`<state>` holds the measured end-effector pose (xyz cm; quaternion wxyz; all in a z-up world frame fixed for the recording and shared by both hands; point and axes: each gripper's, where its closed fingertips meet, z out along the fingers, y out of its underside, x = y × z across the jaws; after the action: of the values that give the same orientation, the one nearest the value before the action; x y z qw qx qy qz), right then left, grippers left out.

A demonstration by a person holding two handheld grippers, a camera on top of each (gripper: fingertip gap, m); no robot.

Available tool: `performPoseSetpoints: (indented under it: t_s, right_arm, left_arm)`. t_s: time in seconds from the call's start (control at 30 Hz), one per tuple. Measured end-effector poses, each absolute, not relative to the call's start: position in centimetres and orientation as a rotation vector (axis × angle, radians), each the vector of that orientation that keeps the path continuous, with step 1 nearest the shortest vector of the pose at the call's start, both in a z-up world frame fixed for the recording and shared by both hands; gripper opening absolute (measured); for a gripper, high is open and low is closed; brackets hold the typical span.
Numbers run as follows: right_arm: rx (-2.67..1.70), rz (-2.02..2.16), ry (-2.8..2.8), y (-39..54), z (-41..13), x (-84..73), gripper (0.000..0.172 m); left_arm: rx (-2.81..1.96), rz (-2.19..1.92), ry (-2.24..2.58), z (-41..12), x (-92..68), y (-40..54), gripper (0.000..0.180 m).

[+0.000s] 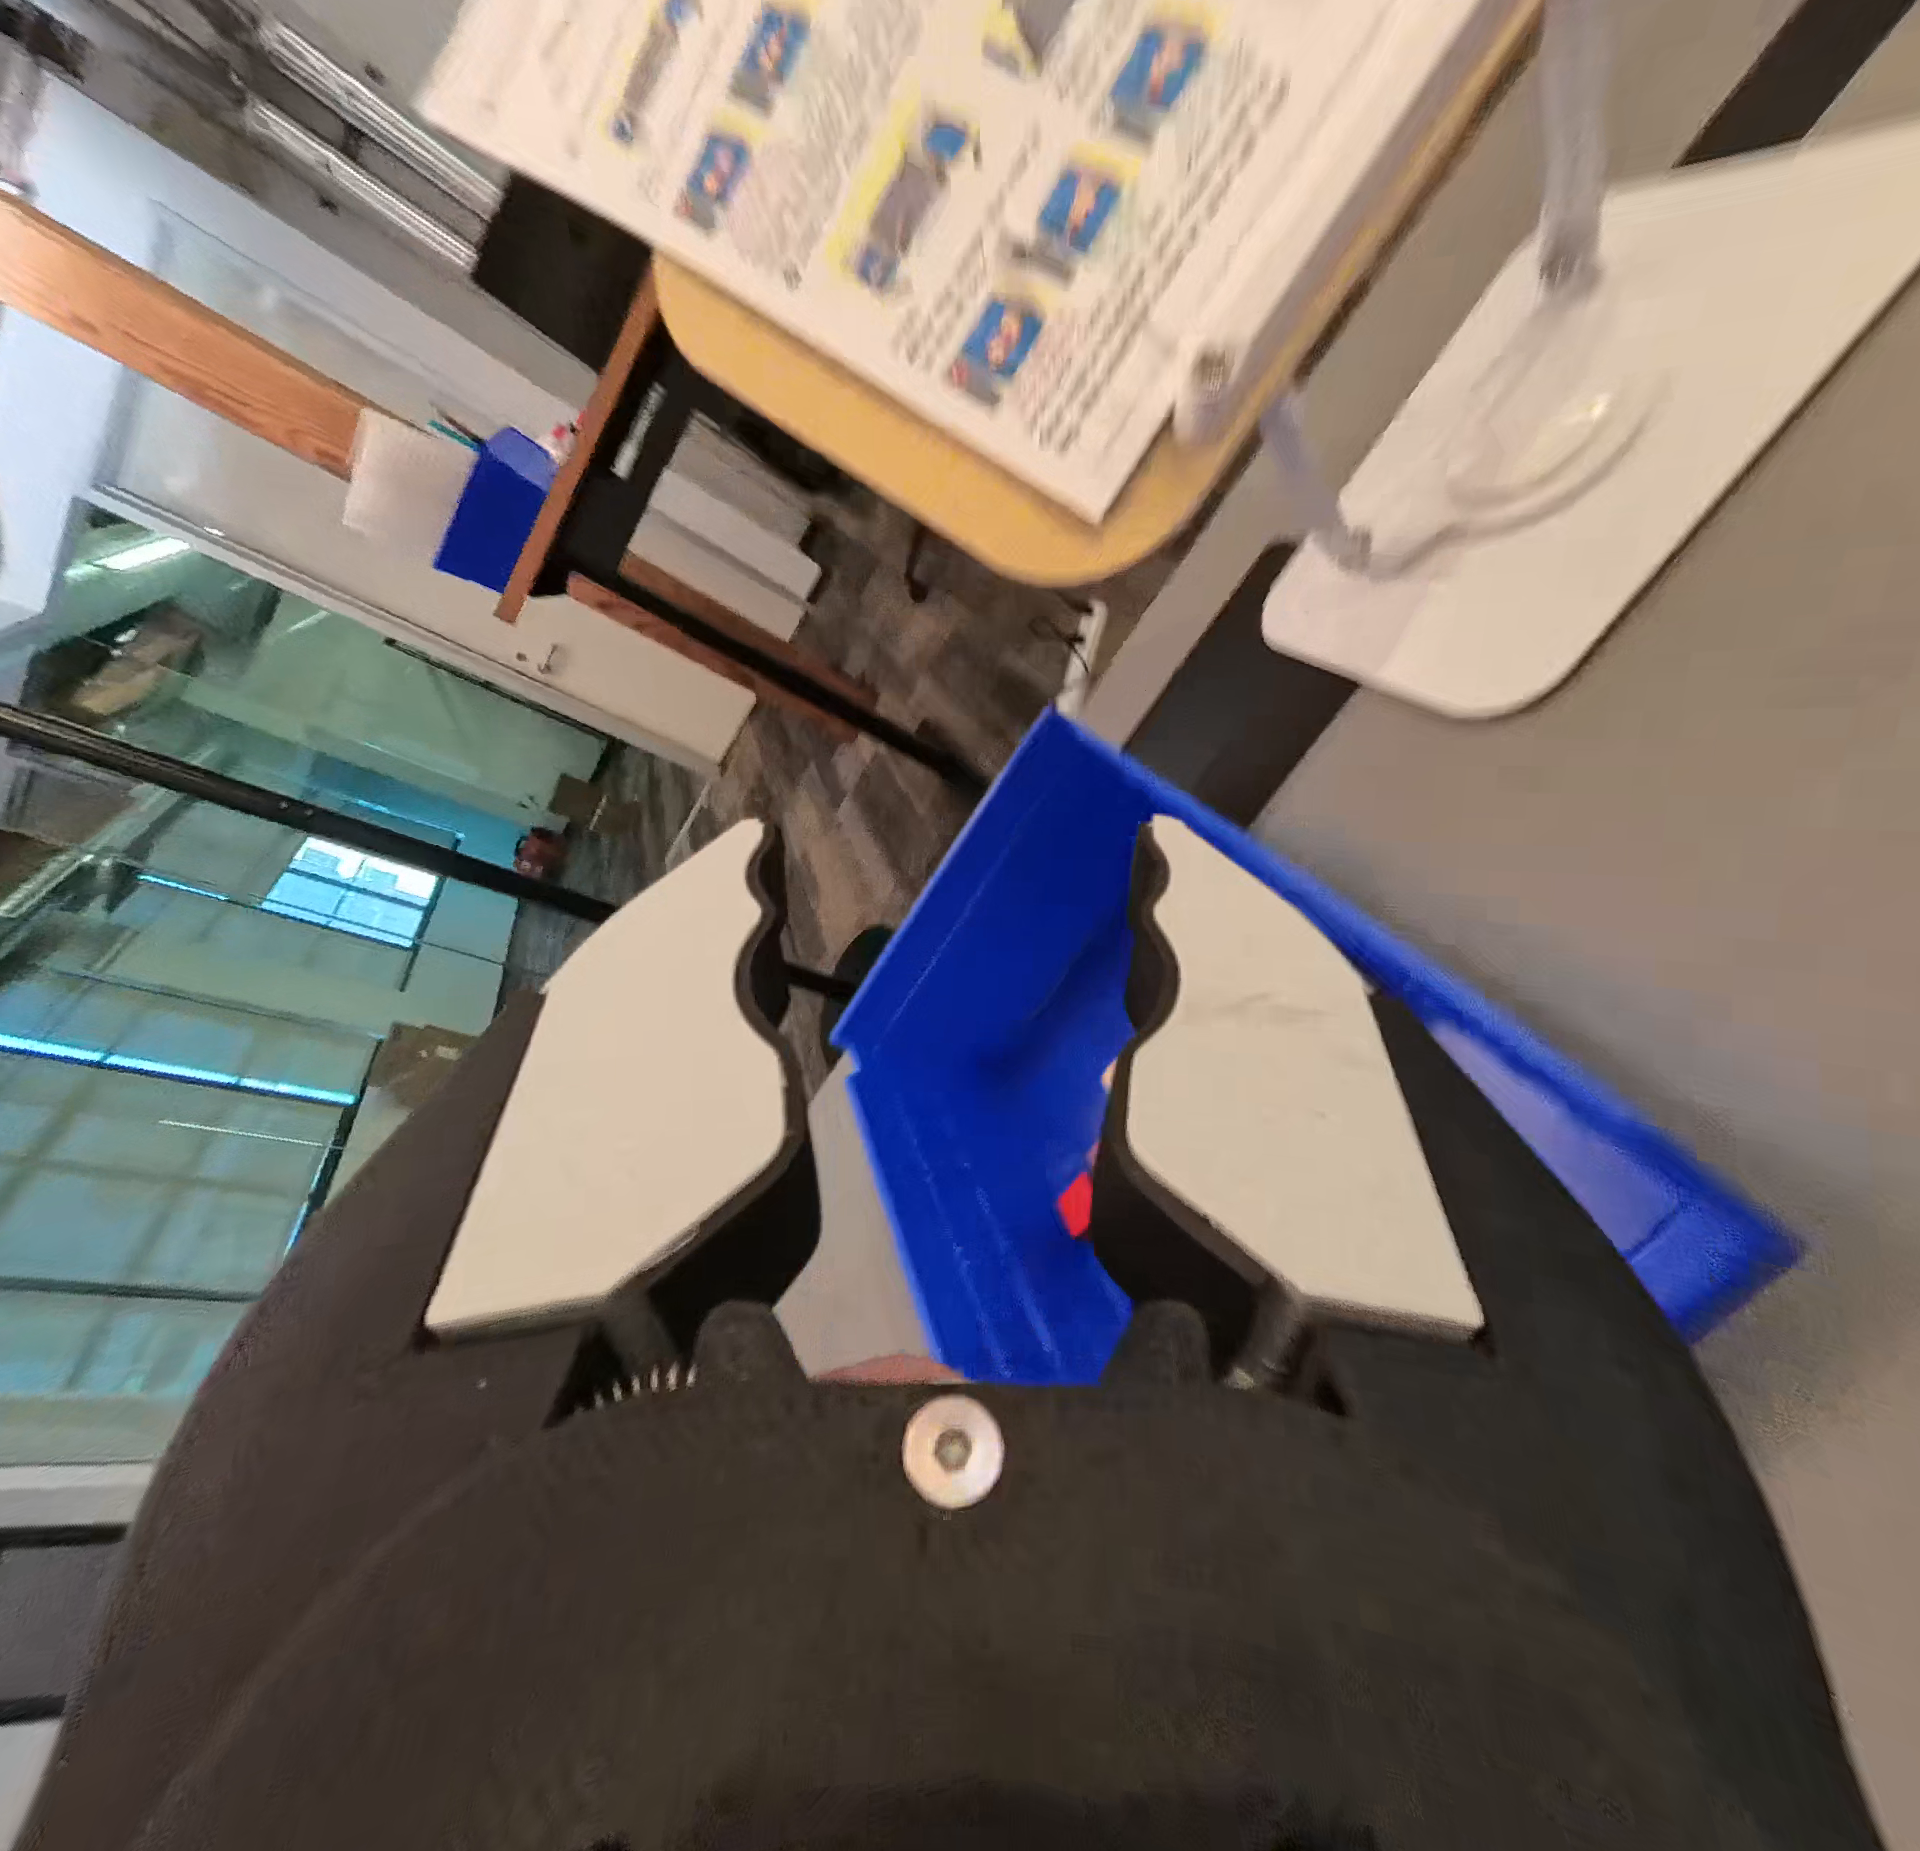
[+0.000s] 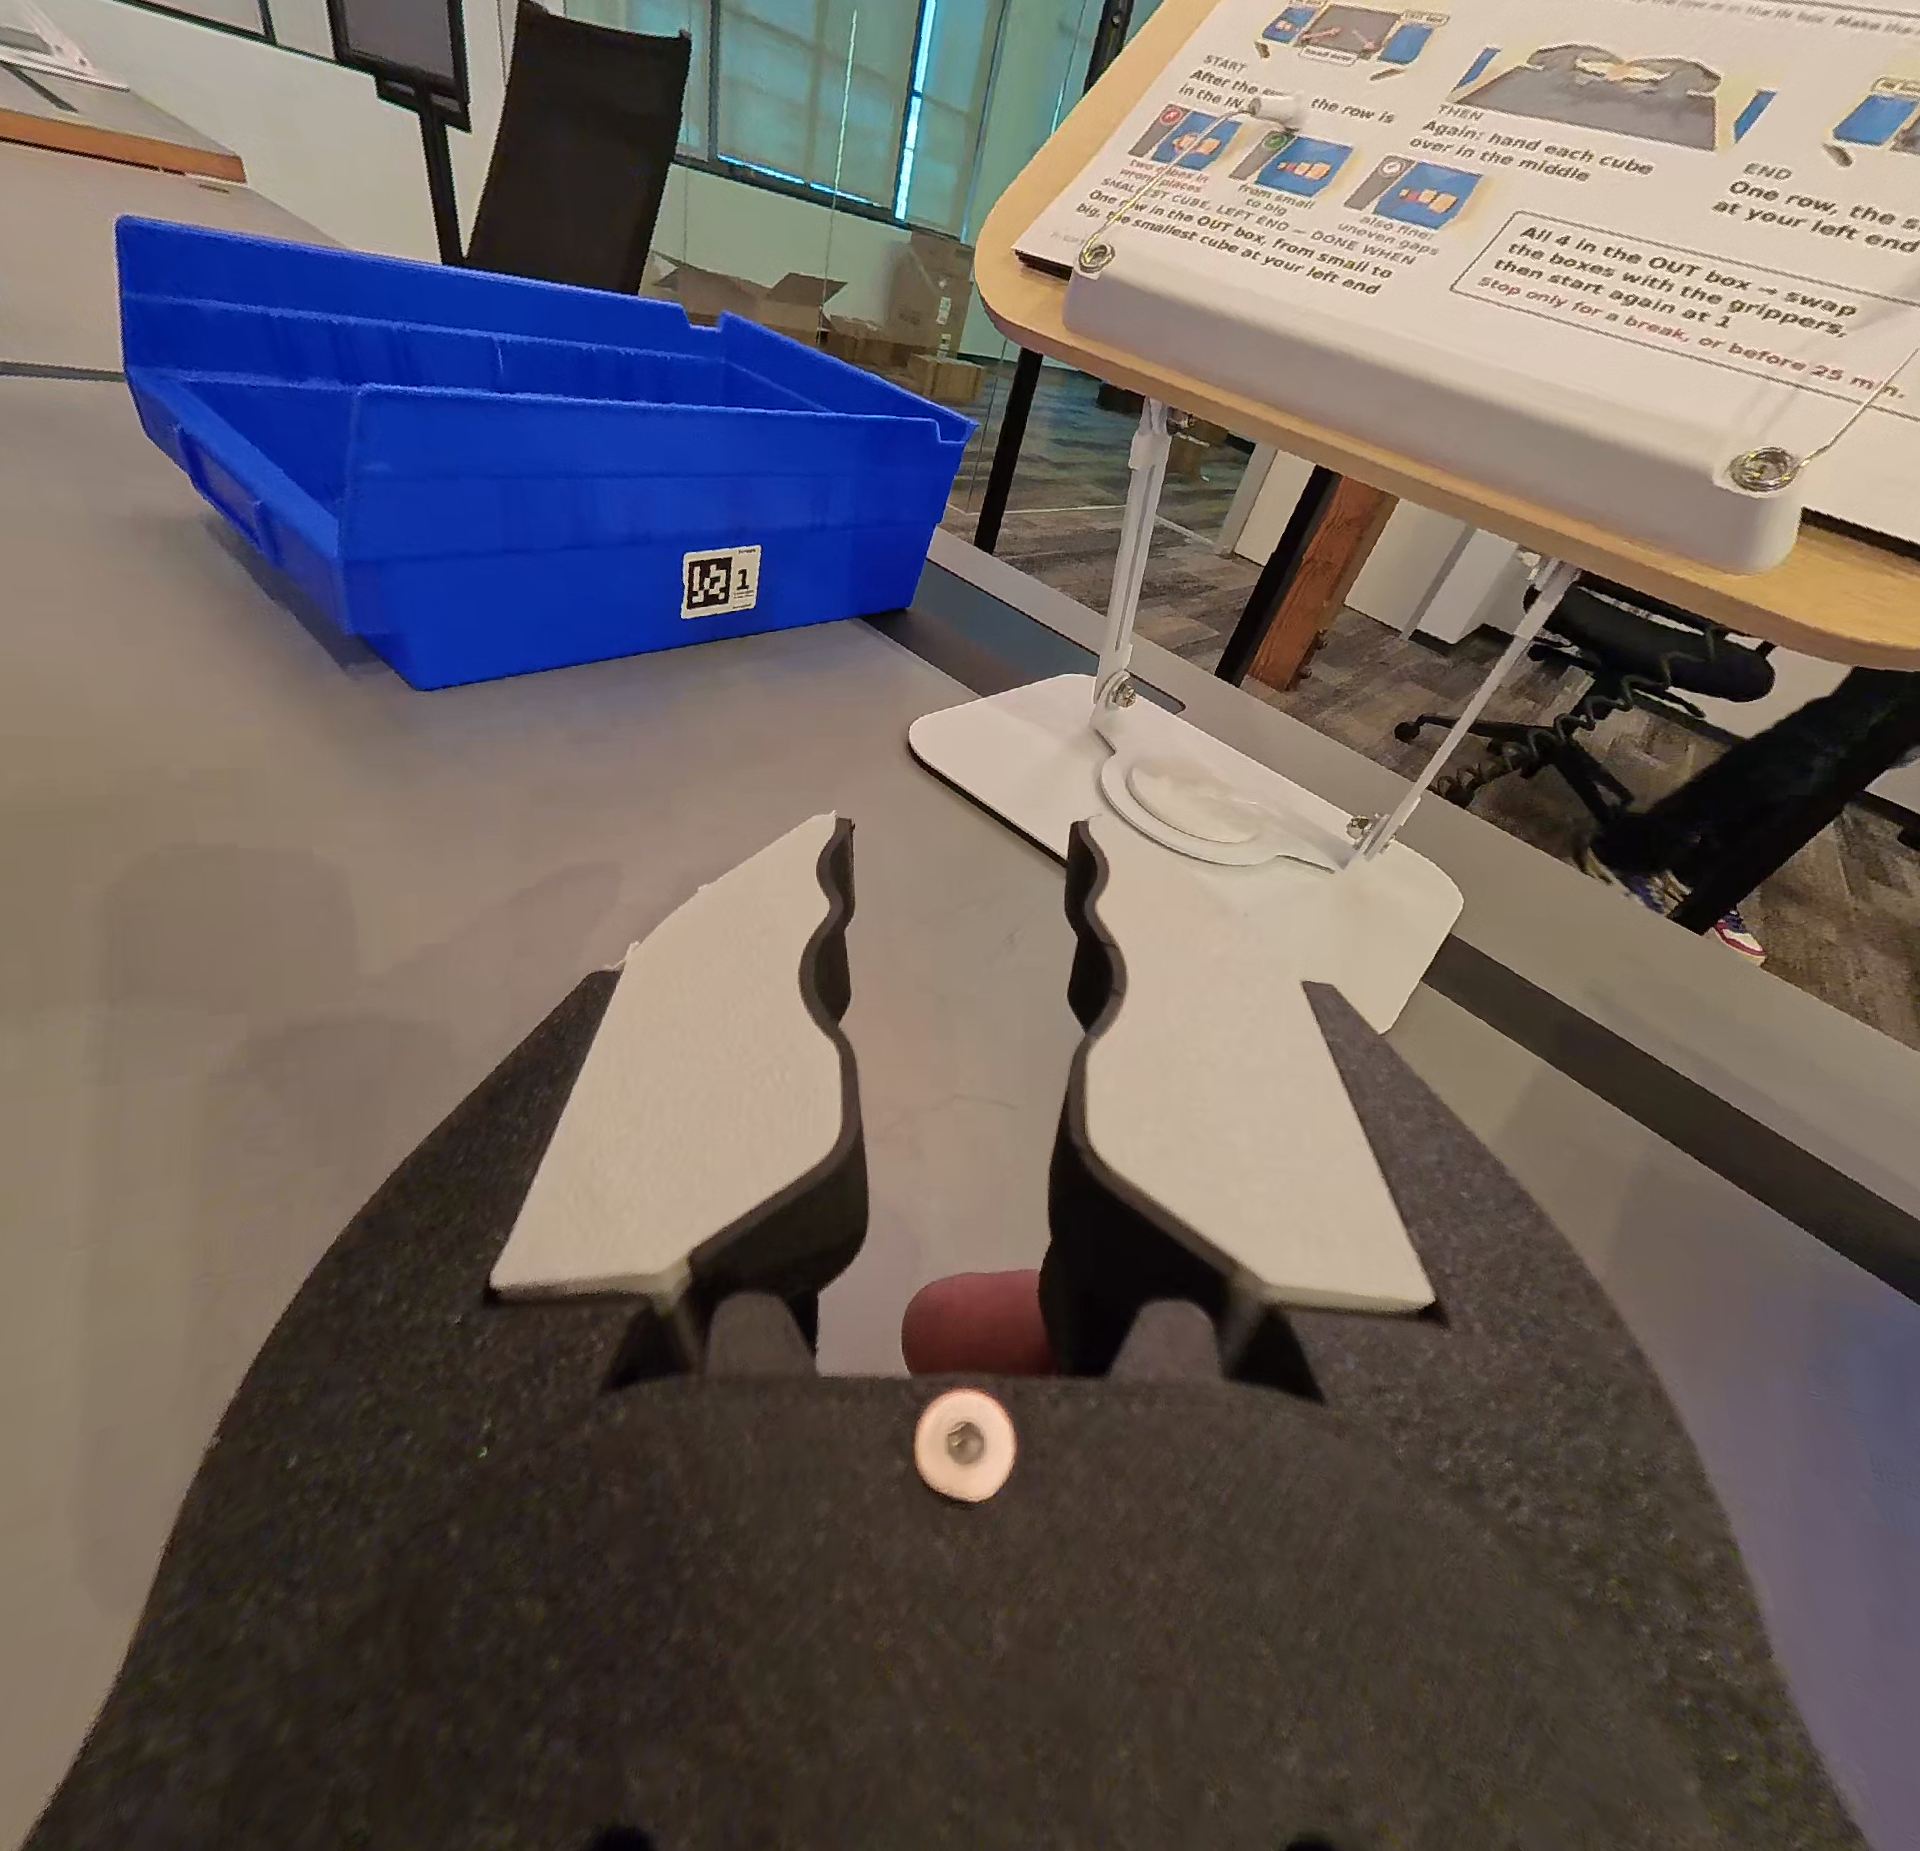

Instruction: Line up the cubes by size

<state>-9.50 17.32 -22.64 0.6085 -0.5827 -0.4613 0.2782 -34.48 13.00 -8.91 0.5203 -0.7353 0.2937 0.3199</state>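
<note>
Blue bin (image 2: 540, 492) bears square code sticker (image 2: 720, 581); printed instruction sheet (image 2: 1538, 149) on stand.

White stand (image 2: 1184, 793) with instruction board (image 2: 1507, 243) on grey table (image 2: 416, 866); black chair (image 2: 582, 139) behind.

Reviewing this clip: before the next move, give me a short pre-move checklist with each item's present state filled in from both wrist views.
1. Right hand-held gripper empty: ok, its fingers stand apart with only bare grey table between them.
2. Left hand-held gripper free of a grasp: ok, fingers apart; the blue bin's wall lies between them, with a gap at the left finger.
3. Cube located: cannot tell, only a red sliver shows inside that bin.
4. Second blue bin ready: ok, upright on the table; no cubes visible inside.
5. White stand base clear of the right gripper: ok, just ahead of its tips.
6. Left view sharp: not ok, blurred.
</note>
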Motion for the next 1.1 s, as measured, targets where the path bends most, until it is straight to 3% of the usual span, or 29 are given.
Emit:
performPoseSetpoints:
  t_s: [0.3, 0.63, 1.1]
  right_arm:
    - [-1.346, 0.642, -1.075, 17.3, -22.7, -9.6, 0.039]
    - [-1.351, 0.643, -1.086, 17.2, -22.9, -9.7, 0.039]
    - [-1.352, 0.648, -1.090, 17.2, -22.9, -9.7, 0.039]
  left_arm:
    - [-2.096, 0.790, 1.050, -17.5, -42.3, 15.2, 0.074]
    - [-2.453, 0.912, 1.658, -26.9, -50.4, 14.8, 0.058]
    - [-2.741, 0.657, 1.798, -30.6, -51.9, 14.2, 0.043]
